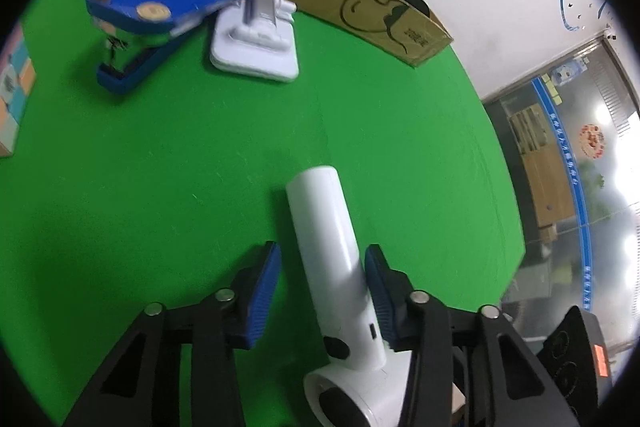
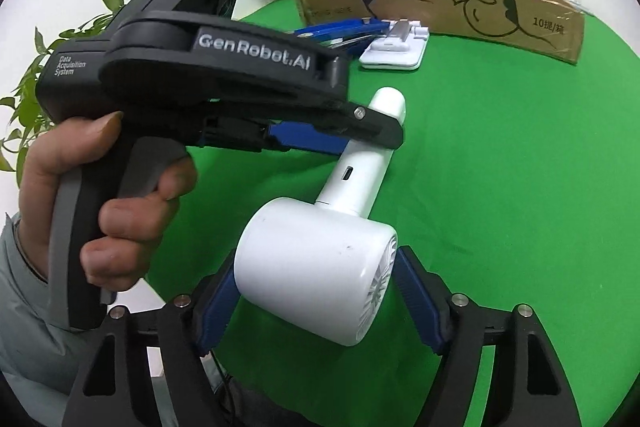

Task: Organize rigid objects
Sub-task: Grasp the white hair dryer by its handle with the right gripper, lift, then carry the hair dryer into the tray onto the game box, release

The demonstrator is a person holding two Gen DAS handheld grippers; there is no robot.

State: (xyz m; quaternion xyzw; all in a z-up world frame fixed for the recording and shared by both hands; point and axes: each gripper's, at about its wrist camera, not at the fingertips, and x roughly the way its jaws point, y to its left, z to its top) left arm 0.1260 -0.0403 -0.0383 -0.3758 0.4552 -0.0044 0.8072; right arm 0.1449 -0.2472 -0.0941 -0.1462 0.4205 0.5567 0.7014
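White hair dryer (image 2: 320,275) between right gripper (image 2: 318,301) pads

left hand-held gripper (image 1: 322,291) open, right hand-held gripper (image 2: 316,291) closed

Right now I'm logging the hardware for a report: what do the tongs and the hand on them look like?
Both tongs have black angular arms with silver rivets and ribbed blue pads. The left tongs have a black body printed "GenRobot.AI" and "Data Acquisition System", with a grey-backed pistol handle. The bare hand wears a grey sleeve.
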